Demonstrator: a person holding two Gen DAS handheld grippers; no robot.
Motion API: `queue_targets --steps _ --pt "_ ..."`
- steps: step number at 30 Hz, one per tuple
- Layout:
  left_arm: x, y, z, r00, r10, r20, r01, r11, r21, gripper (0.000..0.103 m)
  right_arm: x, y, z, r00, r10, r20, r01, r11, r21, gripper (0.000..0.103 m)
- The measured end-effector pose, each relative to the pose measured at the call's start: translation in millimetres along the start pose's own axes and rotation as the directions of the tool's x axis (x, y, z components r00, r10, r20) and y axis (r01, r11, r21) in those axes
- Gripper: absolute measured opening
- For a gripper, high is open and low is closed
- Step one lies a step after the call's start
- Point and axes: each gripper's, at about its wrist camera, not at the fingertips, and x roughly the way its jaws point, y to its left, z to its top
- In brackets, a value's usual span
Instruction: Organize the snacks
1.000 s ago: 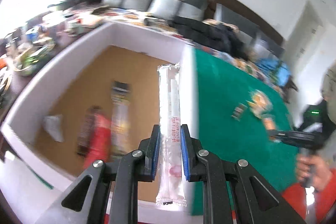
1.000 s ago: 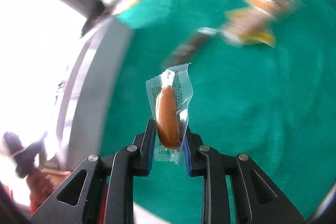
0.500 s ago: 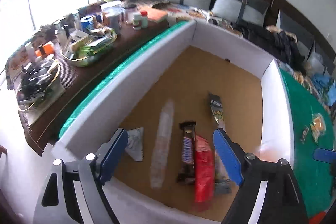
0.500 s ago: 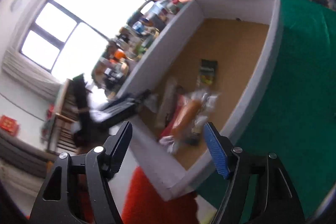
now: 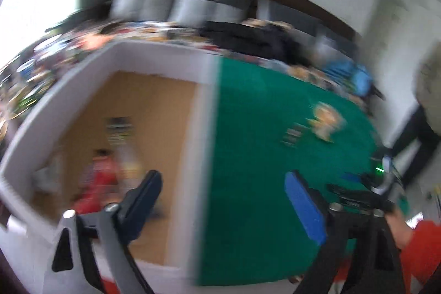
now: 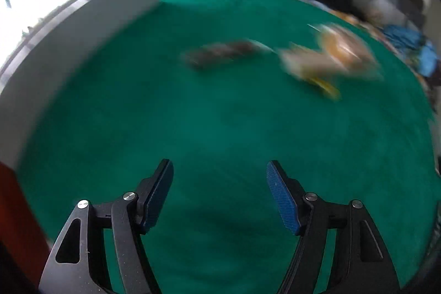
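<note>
Both views are motion-blurred. My left gripper point(image 5: 223, 181) is open and empty above the right wall of the white box point(image 5: 193, 145). Inside the box lie a red packet point(image 5: 100, 178) and other blurred snacks point(image 5: 120, 126). My right gripper point(image 6: 219, 170) is open and empty over the green cloth point(image 6: 193, 123). Ahead of it lie a dark snack bar point(image 6: 220, 54) and a small heap of tan and orange wrapped snacks point(image 6: 330, 54). The same heap point(image 5: 325, 120) and bar point(image 5: 292, 135) show in the left wrist view, with the right gripper point(image 5: 358, 192) at the right edge.
A cluttered dark table point(image 5: 33, 73) stands left of the box. A sofa with grey cushions point(image 5: 193, 7) and dark clothes point(image 5: 256, 40) lies behind the green table. The white box wall point(image 6: 69, 40) bounds the cloth on the left in the right wrist view.
Both grippers have let go of their snacks into the box and opened. Both have swung right, away from the box toward the green cloth and the remaining snacks.
</note>
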Motion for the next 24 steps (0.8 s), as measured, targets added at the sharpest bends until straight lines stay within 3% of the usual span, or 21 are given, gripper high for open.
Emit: queue_targets --steps 1,4,8,11,16,17,24 --pt "10 -24 -3 0.999 -0.037 -0.009 0.037 0.999 0.028 0.103 -1 -17 -12 1.000 -0.028 0.012 0.028 1.000 0.007 0.073" --pt "56 -77 -18 0.990 -0.110 -0.083 0.118 0.989 0.091 0.103 -2 -53 -36 0.995 -0.076 0.062 0.074 0.997 0.031 0.073" --pt "134 -112 -39 0.980 -0.018 -0.200 0.049 0.987 0.150 0.103 0 -79 -48 0.991 -0.060 0.121 0.051 0.996 0.078 0.079" --pt "173 -116 -41 0.972 0.073 -0.222 -0.030 0.981 0.194 0.103 6 -97 -50 0.991 -0.034 0.126 0.015 0.989 0.146 0.084" --pt "218 -104 -33 0.958 0.194 -0.209 -0.143 0.962 0.234 0.103 3 -97 -47 0.992 -0.037 0.119 0.019 0.989 0.145 0.088" --pt "220 -100 -32 0.968 0.166 -0.190 -0.126 0.970 0.209 0.103 4 -97 -47 0.992 -0.038 0.119 0.020 0.989 0.146 0.088" --pt "223 -91 -35 0.969 0.196 -0.153 -0.166 0.968 0.187 0.103 1 -97 -51 0.992 -0.038 0.119 0.020 0.989 0.148 0.089"
